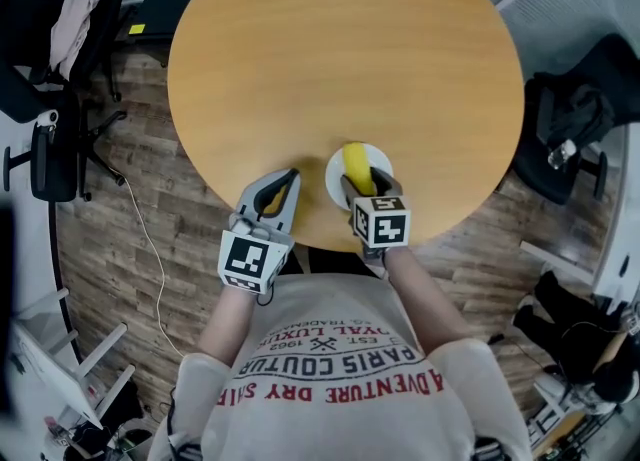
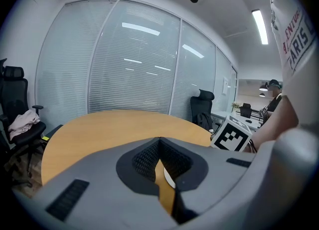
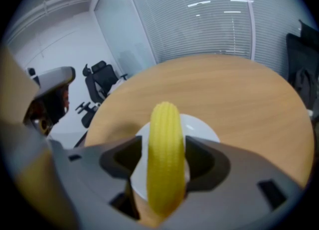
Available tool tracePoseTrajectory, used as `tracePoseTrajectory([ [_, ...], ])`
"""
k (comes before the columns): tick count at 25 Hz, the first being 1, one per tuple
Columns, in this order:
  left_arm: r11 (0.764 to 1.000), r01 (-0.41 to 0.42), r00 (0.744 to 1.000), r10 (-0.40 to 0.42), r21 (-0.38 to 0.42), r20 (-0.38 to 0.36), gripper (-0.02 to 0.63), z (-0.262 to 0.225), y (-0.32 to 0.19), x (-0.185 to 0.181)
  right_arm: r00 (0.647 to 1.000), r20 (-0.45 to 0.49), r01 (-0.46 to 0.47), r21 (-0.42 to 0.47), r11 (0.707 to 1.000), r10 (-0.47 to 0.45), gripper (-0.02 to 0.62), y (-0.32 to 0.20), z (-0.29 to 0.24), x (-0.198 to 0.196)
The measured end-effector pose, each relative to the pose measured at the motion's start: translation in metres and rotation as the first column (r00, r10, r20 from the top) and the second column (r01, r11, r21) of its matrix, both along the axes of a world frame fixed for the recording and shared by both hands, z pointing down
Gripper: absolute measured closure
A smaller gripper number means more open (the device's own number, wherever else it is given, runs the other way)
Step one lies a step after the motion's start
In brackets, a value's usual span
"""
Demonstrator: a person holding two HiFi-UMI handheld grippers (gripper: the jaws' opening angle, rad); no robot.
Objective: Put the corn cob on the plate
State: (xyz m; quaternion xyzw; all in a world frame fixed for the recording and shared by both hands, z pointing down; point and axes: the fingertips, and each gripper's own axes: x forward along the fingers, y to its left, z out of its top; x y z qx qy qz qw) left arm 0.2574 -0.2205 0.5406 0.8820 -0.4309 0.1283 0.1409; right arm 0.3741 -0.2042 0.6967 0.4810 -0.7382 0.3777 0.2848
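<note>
A yellow corn cob (image 3: 166,156) stands lengthwise between the jaws of my right gripper (image 3: 167,161), which is shut on it. In the head view the corn cob (image 1: 359,168) hangs over a small white plate (image 1: 380,158) near the round table's front edge. The white plate (image 3: 199,126) shows behind and below the cob in the right gripper view. My left gripper (image 1: 279,192) rests at the table's front edge, left of the plate, jaws closed with nothing between them. A sliver of the plate (image 2: 168,178) shows past the left gripper (image 2: 159,156).
The round wooden table (image 1: 340,59) stretches ahead. Black office chairs (image 1: 55,139) stand on the wood floor at left, and another chair with bags (image 1: 575,119) at right. Glass walls with blinds (image 2: 129,59) lie beyond the table.
</note>
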Motion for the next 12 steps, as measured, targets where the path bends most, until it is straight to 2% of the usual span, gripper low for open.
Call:
tracePoseTrajectory([
  [4, 1.000, -0.023, 1.000, 0.023, 0.012, 0.000, 0.574, -0.005, -0.002, 0.000, 1.000, -0.011, -0.022, 0.028, 0.999, 0.022, 0.327, 0.000, -0.015, 0.002],
  [8, 0.999, -0.043, 0.999, 0.044, 0.024, -0.030, 0.574, -0.015, -0.005, 0.001, 0.998, -0.046, -0.044, 0.127, 0.991, 0.050, 0.330, -0.005, -0.047, 0.006],
  [9, 0.998, -0.049, 0.998, 0.050, 0.029, -0.034, 0.574, -0.018, -0.006, 0.000, 0.996, -0.051, -0.061, 0.152, 0.987, 0.069, 0.351, -0.007, -0.055, 0.008],
  [11, 0.997, -0.065, 0.997, 0.066, 0.041, -0.030, 0.574, -0.023, -0.006, -0.001, 0.991, -0.056, -0.106, 0.194, 0.975, 0.119, 0.520, -0.008, -0.071, 0.014],
  [12, 0.996, -0.075, 0.997, 0.076, 0.049, -0.026, 0.574, -0.027, -0.006, -0.002, 0.989, -0.050, -0.125, 0.209, 0.970, 0.138, 0.529, -0.008, -0.077, 0.015],
])
